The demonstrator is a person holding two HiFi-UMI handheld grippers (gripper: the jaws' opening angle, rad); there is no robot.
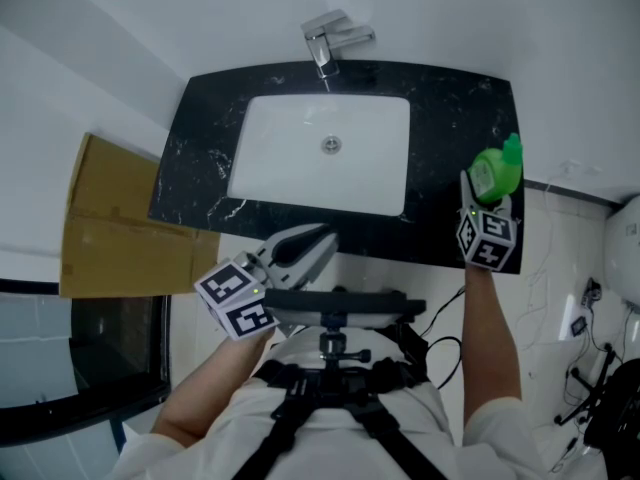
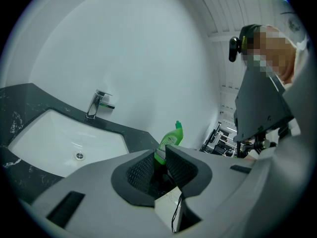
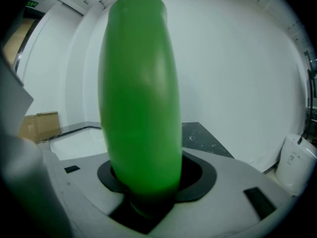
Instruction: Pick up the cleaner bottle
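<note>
I see the cleaner bottle (image 1: 497,171), bright green, standing upright on the black counter (image 1: 450,108) to the right of the white basin (image 1: 300,158), close to the counter's right end. My right gripper (image 1: 488,192) is on it: the jaws stand wide, the bottle's body fills the space between them, and the pads press against both of its sides. On the near side of the basin, off the counter's front edge, my left gripper (image 2: 158,155) hangs with nothing in it, its pads only a narrow gap apart. The faucet (image 1: 325,43) stands behind the basin. Flat cardboard (image 1: 110,218) lies to the basin's left, below the counter.
</note>
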